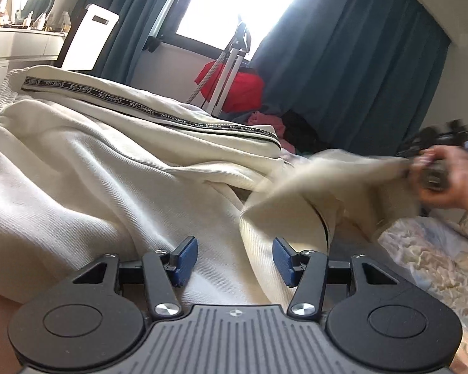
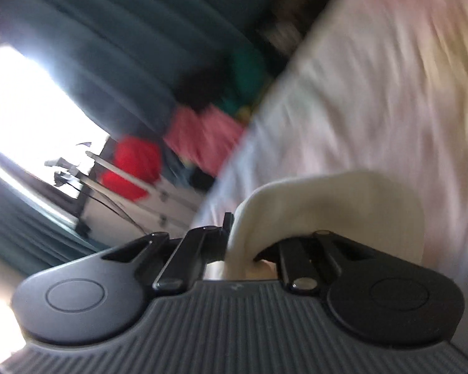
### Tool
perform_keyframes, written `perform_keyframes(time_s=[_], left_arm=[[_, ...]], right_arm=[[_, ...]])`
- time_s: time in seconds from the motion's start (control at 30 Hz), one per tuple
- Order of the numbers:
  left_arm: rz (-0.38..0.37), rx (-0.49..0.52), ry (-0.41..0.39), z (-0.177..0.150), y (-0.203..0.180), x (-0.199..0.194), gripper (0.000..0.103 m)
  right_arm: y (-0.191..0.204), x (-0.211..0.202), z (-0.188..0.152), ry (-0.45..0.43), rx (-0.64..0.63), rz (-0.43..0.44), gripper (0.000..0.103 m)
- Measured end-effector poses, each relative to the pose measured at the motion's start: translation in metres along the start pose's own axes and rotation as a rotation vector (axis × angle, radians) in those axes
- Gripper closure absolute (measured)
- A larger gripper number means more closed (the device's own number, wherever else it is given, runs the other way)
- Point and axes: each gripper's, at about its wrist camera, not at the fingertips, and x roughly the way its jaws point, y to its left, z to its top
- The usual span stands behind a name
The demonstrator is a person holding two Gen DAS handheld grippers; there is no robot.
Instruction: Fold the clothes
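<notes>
1. The right gripper point(image 2: 249, 243) clamps a fold of the cream trousers point(image 1: 93, 168), at the frame's right.
2. The left gripper point(image 1: 235, 260) hangs open, low centre, above the cloth.
3. It should pin the cloth while the right one carries the leg across evenly.

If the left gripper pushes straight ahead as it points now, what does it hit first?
Most likely the cream trousers: the open left gripper already sits low over the cloth, which rises in folds just ahead. Depth is hard to judge.

One cream garment point(image 1: 109, 168), two hand-held grippers — left point(image 1: 235, 261), right point(image 2: 243, 243) — one red cloth point(image 1: 240, 90), two teal curtains point(image 1: 343, 71).
</notes>
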Motion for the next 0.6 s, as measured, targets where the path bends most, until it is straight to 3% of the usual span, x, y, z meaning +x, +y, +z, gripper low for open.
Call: perform_keyframes(time_s=[0.13, 0.23, 0.43, 0.53, 0.6], left_arm=[[-0.026, 0.011, 0.0, 0.001, -0.004, -0.005, 0.047], [-0.038, 0.029, 0.009, 0.0, -0.009, -0.009, 0.048], [-0.024, 0.021, 0.015, -0.002, -0.015, -0.026, 0.049], [-0.023, -0.041, 0.021, -0.002, -0.012, -0.034, 0.049], [-0.027, -0.074, 0.039, 0.001, -0.011, -0.039, 0.048]], right_arm=[[-0.047, -0.047, 0.044, -0.085, -0.103, -0.025, 0.091], [-0.111, -0.075, 0.043, -0.058, -0.045, -0.091, 0.091], [-0.223, -0.113, -0.01, 0.021, 0.212, -0.137, 0.089], [-0.254, -0.128, -0.029, 0.058, 0.44, -0.108, 0.088], [-0.259, -0.131, -0.033, 0.069, 0.521, -0.092, 0.087]])
